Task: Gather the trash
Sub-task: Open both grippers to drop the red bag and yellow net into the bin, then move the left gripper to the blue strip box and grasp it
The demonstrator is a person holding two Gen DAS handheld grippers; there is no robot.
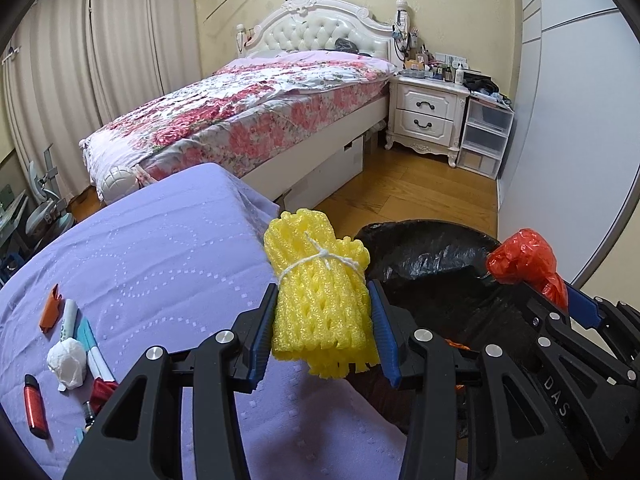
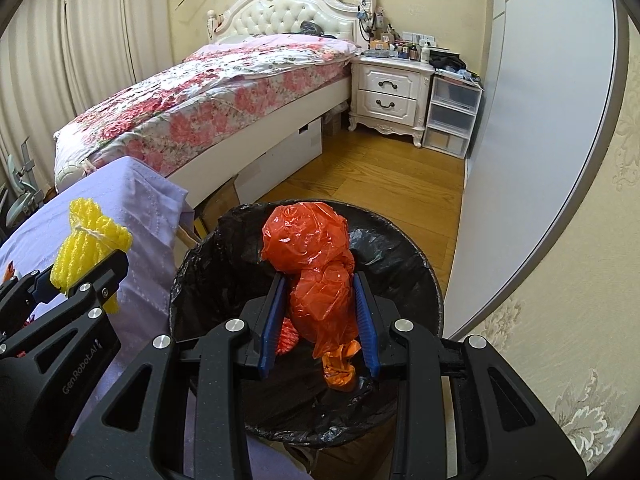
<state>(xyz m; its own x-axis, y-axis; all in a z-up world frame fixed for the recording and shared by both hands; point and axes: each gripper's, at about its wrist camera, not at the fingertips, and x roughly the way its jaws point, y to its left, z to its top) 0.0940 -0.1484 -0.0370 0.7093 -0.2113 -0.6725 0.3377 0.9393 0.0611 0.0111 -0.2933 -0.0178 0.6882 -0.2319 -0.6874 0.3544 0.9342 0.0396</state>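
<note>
Left gripper (image 1: 325, 300) clamped on yellow foam net bundle (image 1: 320, 296), string-tied, at the edge of the purple-covered table (image 1: 160, 248). Black-lined trash bin (image 1: 436, 268) just right of it; right gripper (image 1: 560, 292) there gripping red plastic bag (image 1: 524, 256). Lighter (image 1: 34, 406), markers (image 1: 86, 336), white wad (image 1: 68, 362) on the cloth.

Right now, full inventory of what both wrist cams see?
yellow foam net bundle tied with white string: 1, yellow, between left fingers
crumpled red plastic bag: 1, red, between right fingers, over bin
black-lined trash bin: 1, black, on floor beside table
lilac tablecloth: 1, lilac, covering table
white crumpled tissue ball: 1, white, on cloth
red lighter: 1, red, on cloth
floral bed: 1, pink-white, behind
white nightstand: 1, by bed
left gripper: 1, black, blue pads
right gripper: 1, same
</note>
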